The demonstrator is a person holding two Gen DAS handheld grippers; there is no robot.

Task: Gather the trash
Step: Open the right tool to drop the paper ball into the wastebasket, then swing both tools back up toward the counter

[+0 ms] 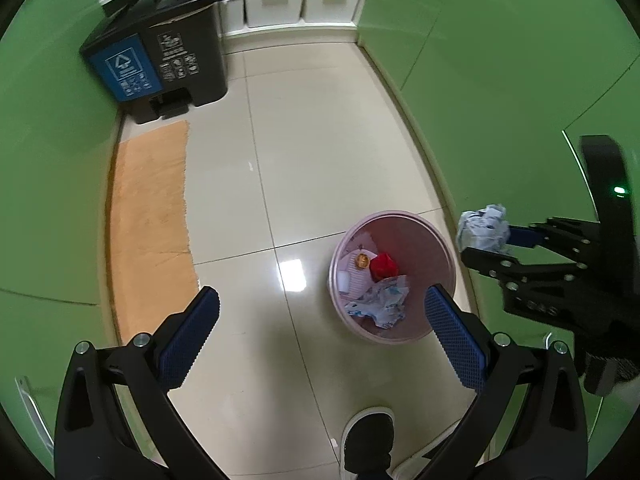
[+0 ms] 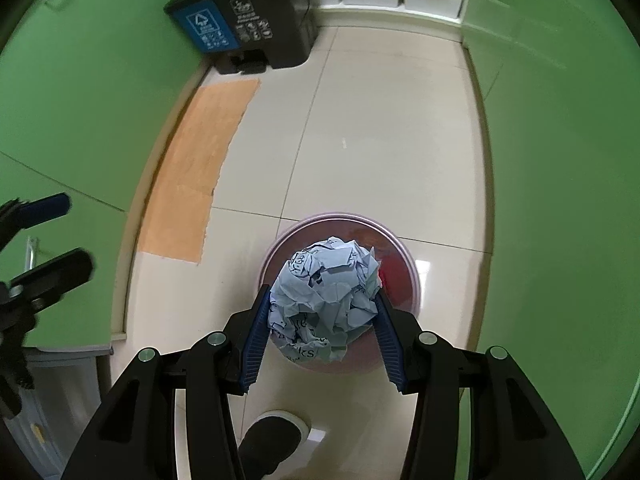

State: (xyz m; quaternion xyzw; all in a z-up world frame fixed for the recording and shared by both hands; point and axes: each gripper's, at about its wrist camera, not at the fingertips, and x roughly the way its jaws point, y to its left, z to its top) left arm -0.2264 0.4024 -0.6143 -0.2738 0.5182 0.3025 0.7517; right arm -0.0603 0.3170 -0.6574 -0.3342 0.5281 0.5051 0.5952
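Item: right claw [image 2: 322, 320], black frame with blue ribbed pads, closed on a crumpled ball of pale blue printed paper [image 2: 326, 300]. The ball sits between the two pads, gripped on both sides and bulging forward past the tips.

Item: round pink plastic waste basket [image 2: 414, 276], standing on the cream tiled floor [image 2: 380, 140] directly beyond and below the right claw. Seen from the left wrist, it already holds a red crumpled wrapper [image 1: 384, 266], a small round orange-brown object [image 1: 363, 260] and a wad of white-and-blue printed paper [image 1: 380, 300].

Item: left claw [image 1: 320, 328], pads spread wide apart, holding nothing. The basket lies ahead of it, near its right pad.

Step in hand, judged: delivery of the paper ball to the basket. From the right wrist the ball appears over the basket mouth; from the left wrist it seems off to the basket's far side, so exact alignment cannot be told. The next move calls for centring over the opening, then parting the pads to drop the ball.

Pose: right claw angled downward at the floor, raised above the basket rim; left claw likewise tilted down, idle beside it.

Other: black two-compartment pedal bin with a blue label [image 1: 160, 60] and an orange mat [image 1: 152, 220], both well ahead.
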